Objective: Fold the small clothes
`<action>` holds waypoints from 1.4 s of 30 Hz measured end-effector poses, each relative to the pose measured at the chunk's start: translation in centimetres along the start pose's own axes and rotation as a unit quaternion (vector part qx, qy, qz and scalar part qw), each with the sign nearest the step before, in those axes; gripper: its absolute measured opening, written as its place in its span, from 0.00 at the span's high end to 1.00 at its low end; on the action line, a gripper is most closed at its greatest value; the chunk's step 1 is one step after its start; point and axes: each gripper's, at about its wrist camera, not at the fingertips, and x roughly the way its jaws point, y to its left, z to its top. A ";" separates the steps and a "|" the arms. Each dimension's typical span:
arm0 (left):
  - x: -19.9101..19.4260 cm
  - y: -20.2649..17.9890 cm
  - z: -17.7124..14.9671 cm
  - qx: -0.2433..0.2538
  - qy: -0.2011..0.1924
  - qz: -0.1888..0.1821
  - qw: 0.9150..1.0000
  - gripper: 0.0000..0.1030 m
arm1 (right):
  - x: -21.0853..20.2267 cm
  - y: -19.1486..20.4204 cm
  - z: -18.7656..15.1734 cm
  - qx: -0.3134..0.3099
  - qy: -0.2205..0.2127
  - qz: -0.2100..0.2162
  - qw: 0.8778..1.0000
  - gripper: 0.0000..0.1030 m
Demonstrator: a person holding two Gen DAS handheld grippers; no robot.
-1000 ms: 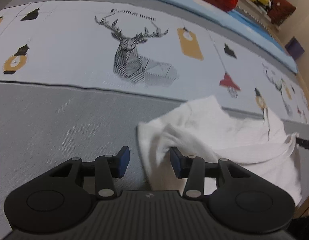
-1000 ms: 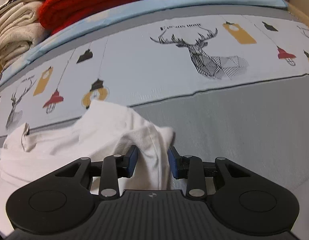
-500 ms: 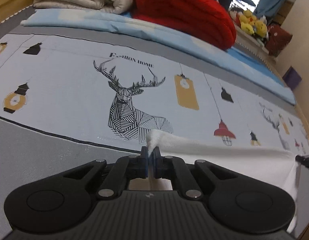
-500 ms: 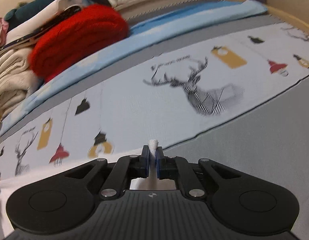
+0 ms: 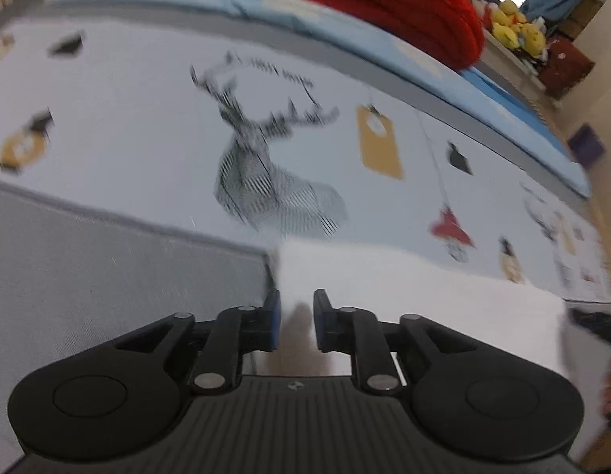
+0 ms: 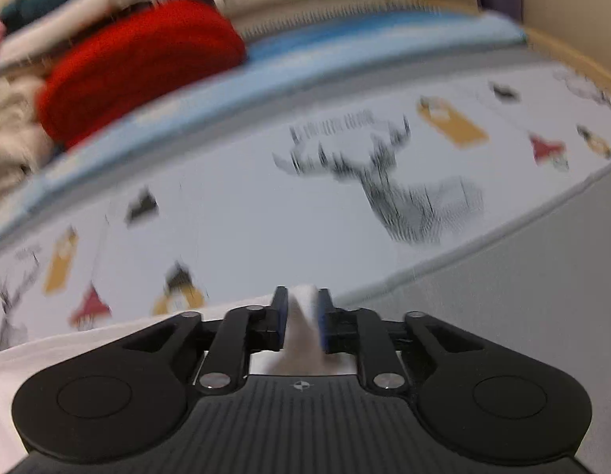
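A printed bedsheet point(image 5: 147, 130) with a stag motif covers the bed. The white garment point(image 5: 404, 300) lies stretched at its near edge. Both the left gripper point(image 5: 297, 322) and the right gripper point(image 6: 301, 318) have just eased their jaws narrowly apart, cloth corners (blurred) between them. Released unevenly, the spread edge may bunch or skew.

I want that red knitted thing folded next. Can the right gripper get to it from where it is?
Probably not yet. The right gripper, its jaws just opened, has the white garment between them, and the red knit lies far across the deer-print sheet.
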 end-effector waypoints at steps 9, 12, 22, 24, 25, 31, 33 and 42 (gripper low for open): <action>-2.1 -0.2 -7.0 0.090 0.122 -0.052 0.987 0.68 | -3.1 -1.9 -5.6 -0.062 0.115 0.022 0.991 0.78; -2.9 -0.1 -9.1 0.112 0.138 -0.048 0.983 0.69 | -4.8 -2.4 -7.8 -0.074 0.130 0.029 0.988 0.78; -6.9 0.4 -11.0 0.162 0.124 -0.040 0.978 0.96 | -10.4 -3.2 -10.8 -0.084 0.135 0.051 0.986 0.97; -5.8 0.6 -12.0 0.169 0.156 -0.020 0.973 0.96 | -11.1 -4.1 -10.9 -0.054 0.127 0.055 0.989 0.97; -5.1 0.3 -12.6 0.180 0.172 -0.010 0.968 0.95 | -10.5 -4.3 -11.5 -0.060 0.141 0.040 0.987 0.97; -6.9 2.7 -9.4 0.067 0.088 -0.057 0.992 0.64 | -9.7 -2.9 -11.8 -0.100 0.132 -0.011 0.986 0.82; -6.9 3.0 -8.5 0.037 0.067 -0.068 0.995 0.59 | -10.7 -3.3 -10.8 -0.087 0.085 -0.007 0.993 0.67; -1.5 1.8 -5.8 -0.017 0.104 -0.039 0.994 0.50 | -7.5 -5.9 -8.6 0.007 0.107 0.016 0.994 0.64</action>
